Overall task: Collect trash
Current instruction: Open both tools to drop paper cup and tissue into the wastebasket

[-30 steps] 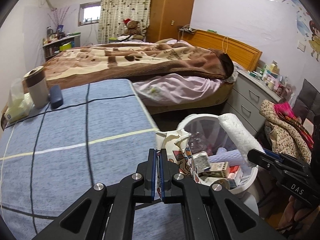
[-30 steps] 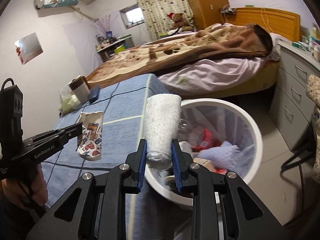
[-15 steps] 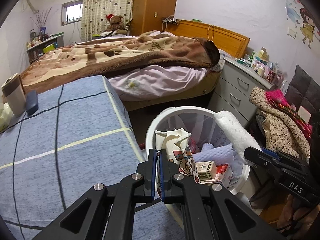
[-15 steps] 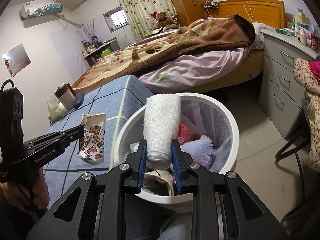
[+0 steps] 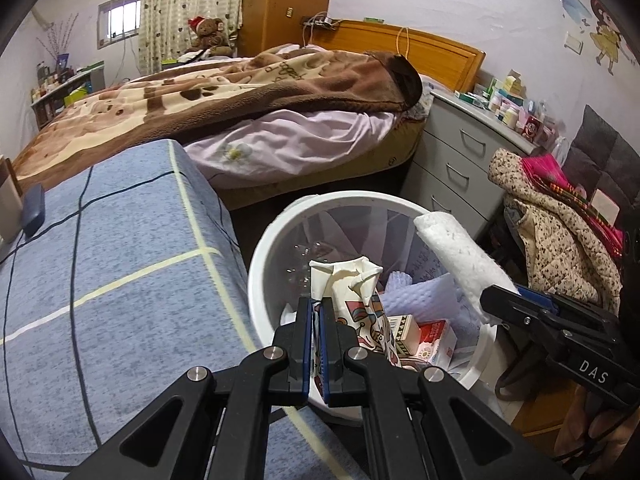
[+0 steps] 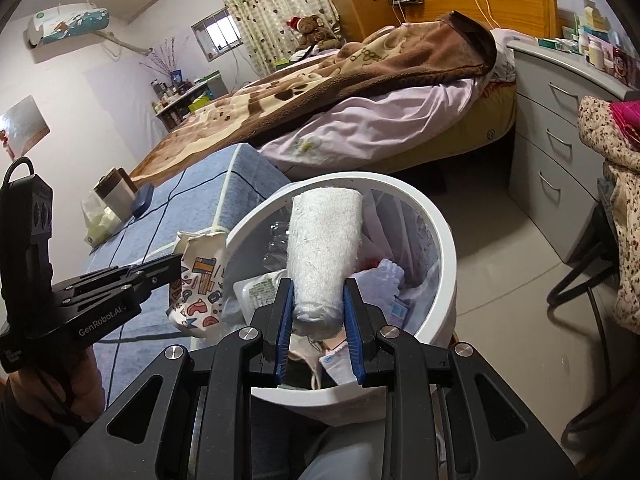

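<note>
A white round trash bin (image 5: 264, 248) (image 6: 444, 236) stands on the floor beside the blue-covered table, holding boxes, tissue and a plastic bottle. My left gripper (image 5: 316, 308) (image 6: 176, 264) is shut on a crumpled paper cup (image 5: 352, 292) (image 6: 200, 276) with colourful prints, held over the bin's near-left rim. My right gripper (image 6: 318, 300) (image 5: 500, 300) is shut on a white paper-towel roll (image 6: 324, 248) (image 5: 456, 256), which hangs over the bin's opening. The cup's lower part is hidden behind my left fingers.
The blue cloth table (image 5: 112, 264) carries a tumbler (image 6: 116, 196), a dark case (image 6: 143, 199) and a tissue pack. A bed with a brown blanket (image 5: 240, 92) lies behind the bin. A grey drawer unit (image 5: 460, 160) and a chair piled with clothes (image 5: 560, 224) stand at right.
Both grippers moved from over the table toward the bin. The cup now hangs over the bin's rim and the towel roll sits lower above the opening.
</note>
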A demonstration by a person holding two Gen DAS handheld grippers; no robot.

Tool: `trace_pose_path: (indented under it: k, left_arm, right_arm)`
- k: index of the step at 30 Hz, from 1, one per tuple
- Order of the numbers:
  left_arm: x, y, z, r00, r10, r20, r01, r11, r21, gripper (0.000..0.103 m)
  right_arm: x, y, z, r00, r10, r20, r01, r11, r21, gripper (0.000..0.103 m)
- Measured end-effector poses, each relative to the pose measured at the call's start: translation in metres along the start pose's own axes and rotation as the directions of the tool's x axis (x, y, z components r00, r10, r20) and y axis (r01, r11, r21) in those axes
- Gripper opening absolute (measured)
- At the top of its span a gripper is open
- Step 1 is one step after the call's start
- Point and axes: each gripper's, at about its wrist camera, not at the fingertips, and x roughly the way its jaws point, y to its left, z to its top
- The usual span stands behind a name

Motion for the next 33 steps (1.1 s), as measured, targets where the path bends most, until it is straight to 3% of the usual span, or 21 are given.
trace_pose_path:
  k: [14,19,24,33]
  left_arm:
    - [0.022,-0.002,0.007,0.999,-0.036,-0.017,0.036,0.999,-0.007,0.004]
    - [0.026,0.000,0.009,0.999,-0.047,-0.022,0.047,0.999,-0.017,0.014]
    - [0.022,0.002,0.010,0.998,-0.060,-0.003,0.060,0.998,-0.021,0.030]
    - [0.003,0.008,0.004,0.999,-0.048,0.016,0.049,0.998,-0.031,0.031]
  right_arm:
    - [0.005,-0.003,0.003,0.998,-0.047,-0.031,0.046,0.999,-0.016,0.027]
    - [0.003,-0.004,0.003,0.998,-0.049,-0.026,0.049,0.999,-0.024,0.031]
    - [0.000,-0.003,0.004,0.999,-0.048,-0.019,0.048,0.999,-0.022,0.038]
    - [-0.007,0.012,0.004,0.999,-0.036,-0.006,0.036,0.998,-0.054,0.038]
